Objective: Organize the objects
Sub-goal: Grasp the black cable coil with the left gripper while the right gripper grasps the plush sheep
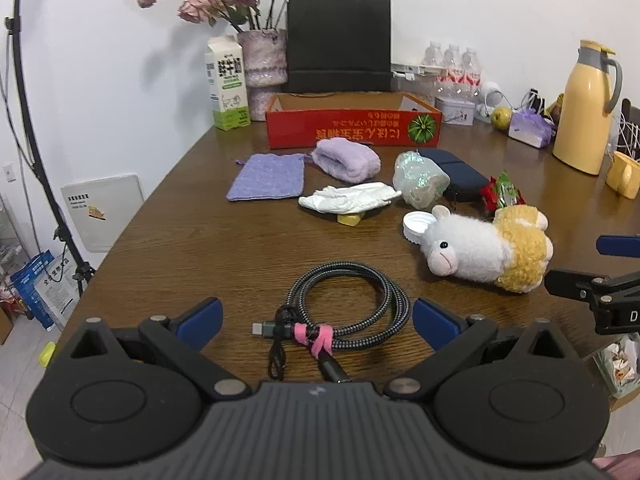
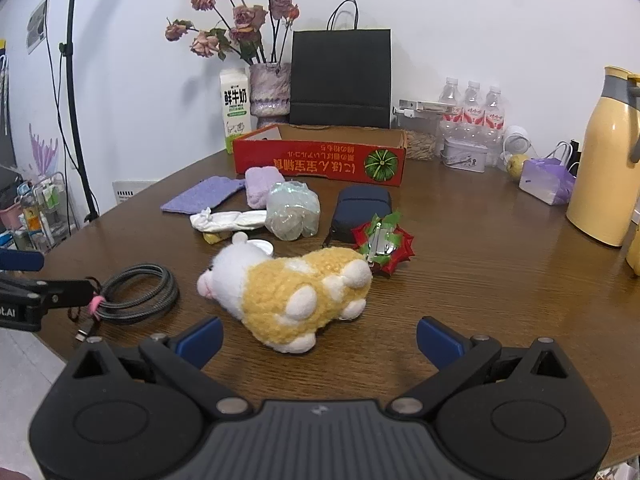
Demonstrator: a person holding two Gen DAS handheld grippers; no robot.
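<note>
Left wrist view: left gripper (image 1: 318,316) is hovering with blue-padded jaws spread wide, framing a coiled grey braided cable with pink tie (image 1: 344,306) lying near the front edge of the brown wooden table (image 1: 200,240); right gripper (image 2: 319,338) is likewise gaping, empty, facing a white-and-yellow plush sheep (image 2: 292,292) lying mid-table; red cardboard box (image 2: 320,158) is sitting open toward the back edge.

A lived-in home room, by the look of it: a brown wooden bench (image 2: 480,240) carries a purple vase of dried roses (image 2: 270,88), a green-and-white milk carton (image 1: 226,84) and a yellow thermos jug (image 1: 588,108) (a black light stand (image 2: 78,120) suggests filming).
</note>
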